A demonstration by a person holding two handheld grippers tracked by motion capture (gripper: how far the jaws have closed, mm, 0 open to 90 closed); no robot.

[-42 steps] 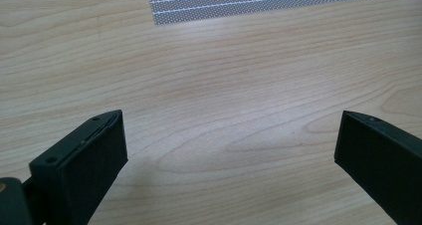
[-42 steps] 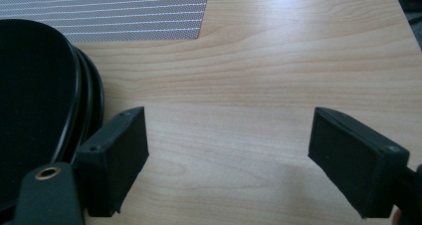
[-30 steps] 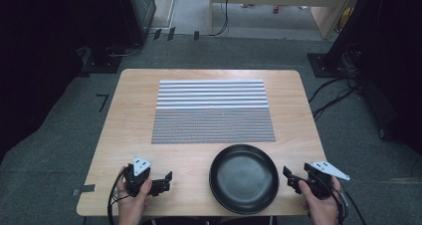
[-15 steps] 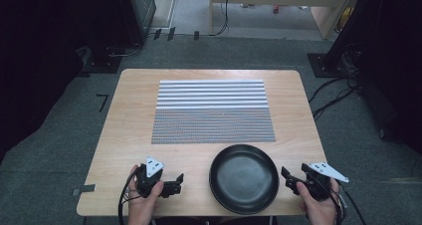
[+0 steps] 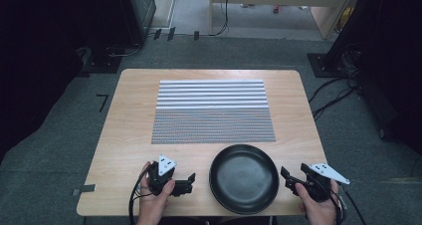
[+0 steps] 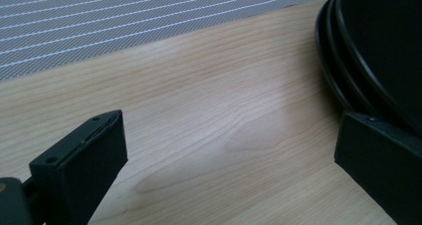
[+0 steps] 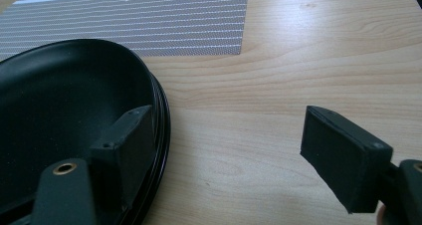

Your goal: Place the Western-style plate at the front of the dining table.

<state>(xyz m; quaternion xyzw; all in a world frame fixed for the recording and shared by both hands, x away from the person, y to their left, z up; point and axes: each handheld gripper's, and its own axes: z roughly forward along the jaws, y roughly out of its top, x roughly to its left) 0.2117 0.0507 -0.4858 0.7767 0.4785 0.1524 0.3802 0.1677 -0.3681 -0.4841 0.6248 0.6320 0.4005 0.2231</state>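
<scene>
Approach step: both claws sat wide open, holding nothing, either side of the black plate (image 5: 244, 177) at the desk's (image 5: 129, 115) near edge. Left claw (image 5: 190, 181) pointed at its rim, right claw (image 5: 287, 180) close beside it. Next move probably needed jaws straddling the rim. Striped mat (image 5: 213, 110) lay beyond.

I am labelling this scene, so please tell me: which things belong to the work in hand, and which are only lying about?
In the work:
- black plate, near the table's front edge
- left tongs, open, beside the plate's left rim
- right tongs, open, beside its right rim

Only lying about:
- striped mat, behind the plate
- table
- cables on the floor
</scene>
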